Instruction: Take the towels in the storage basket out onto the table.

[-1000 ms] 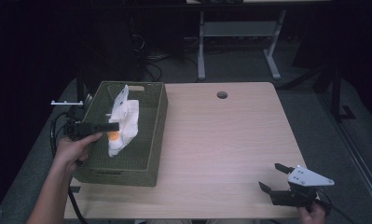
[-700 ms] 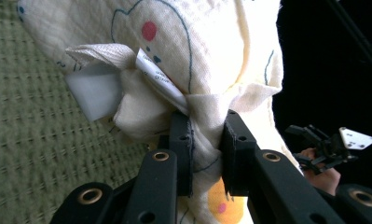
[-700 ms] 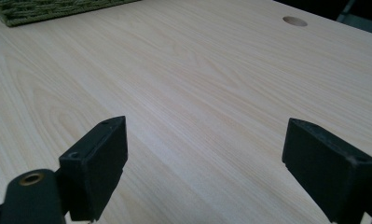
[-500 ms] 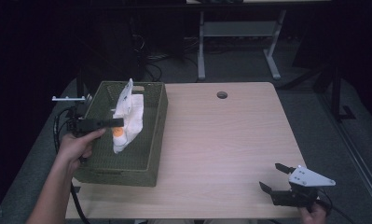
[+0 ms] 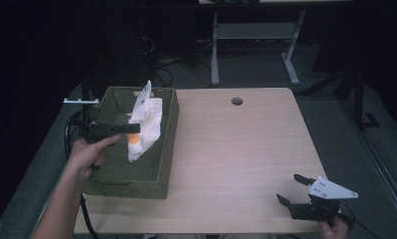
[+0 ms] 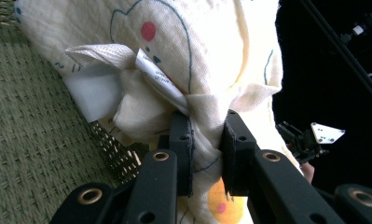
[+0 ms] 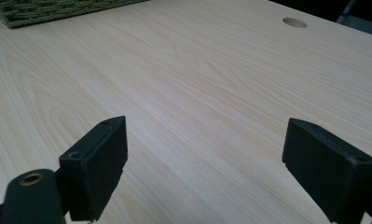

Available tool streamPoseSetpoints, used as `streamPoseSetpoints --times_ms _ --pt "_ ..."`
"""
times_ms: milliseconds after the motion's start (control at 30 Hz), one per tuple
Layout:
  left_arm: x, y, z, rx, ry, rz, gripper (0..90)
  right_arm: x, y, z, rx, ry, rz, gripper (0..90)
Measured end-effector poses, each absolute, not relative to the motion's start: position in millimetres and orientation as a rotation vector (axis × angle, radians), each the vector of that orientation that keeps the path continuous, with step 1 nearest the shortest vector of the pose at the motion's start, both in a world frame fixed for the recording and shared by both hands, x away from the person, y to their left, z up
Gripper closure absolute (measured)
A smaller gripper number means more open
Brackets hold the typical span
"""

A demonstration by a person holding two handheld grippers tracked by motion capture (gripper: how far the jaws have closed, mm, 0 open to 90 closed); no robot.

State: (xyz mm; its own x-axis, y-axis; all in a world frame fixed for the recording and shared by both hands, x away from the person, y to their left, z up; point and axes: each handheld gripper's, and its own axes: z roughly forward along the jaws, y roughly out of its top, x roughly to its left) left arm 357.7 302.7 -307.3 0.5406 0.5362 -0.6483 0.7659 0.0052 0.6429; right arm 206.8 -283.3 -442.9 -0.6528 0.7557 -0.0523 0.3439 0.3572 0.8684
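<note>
Over the left part of the tabletop [image 5: 246, 144], the left gripper [image 5: 129, 128] is clamping a bunched fold of a cream printed cloth [image 5: 145, 122] between both pads, inside the green woven basket [image 5: 168, 144] that is standing near the left edge. Within the left gripper view the fabric [image 6: 183, 56] is gathering into a tight pleat between the jaws, beside a white sewn-in label [image 6: 161, 79].

Handling: the cloth is judged light, soft and limp, with no stiffness of its own; it is draping from the grip and is likely to sag or unfold wherever it is unsupported. A pinch on a gathered fold or along a hem is looking like the safest hold, since a single thin layer could slip out.

Orientation: the long axis is running roughly upright, tilting toward the far edge; one corner is pointing up above the basket rim and the lower end is hanging down within the basket walls.

At the near right corner, the right gripper [image 5: 295, 191] is standing wide open and empty above bare wood [image 7: 211, 84].
</note>
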Motion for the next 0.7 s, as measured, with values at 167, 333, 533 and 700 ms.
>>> streamPoseSetpoints --times_ms 167,333,533,700 --pt "359.6 294.1 -302.9 1.661 1.096 -0.257 77.6 206.6 -285.3 -442.6 0.963 2.170 1.231 13.7" --pt "361.2 281.6 -303.1 1.681 1.068 -0.271 77.6 206.1 -287.0 -442.1 0.971 2.160 1.236 13.7" --pt "363.6 265.6 -306.1 1.707 1.048 -0.301 77.5 206.6 -284.8 -442.4 0.956 2.168 1.230 13.7" --pt "363.7 252.4 -306.6 1.728 1.017 -0.315 77.5 206.2 -282.9 -442.4 0.948 2.175 1.231 13.7"
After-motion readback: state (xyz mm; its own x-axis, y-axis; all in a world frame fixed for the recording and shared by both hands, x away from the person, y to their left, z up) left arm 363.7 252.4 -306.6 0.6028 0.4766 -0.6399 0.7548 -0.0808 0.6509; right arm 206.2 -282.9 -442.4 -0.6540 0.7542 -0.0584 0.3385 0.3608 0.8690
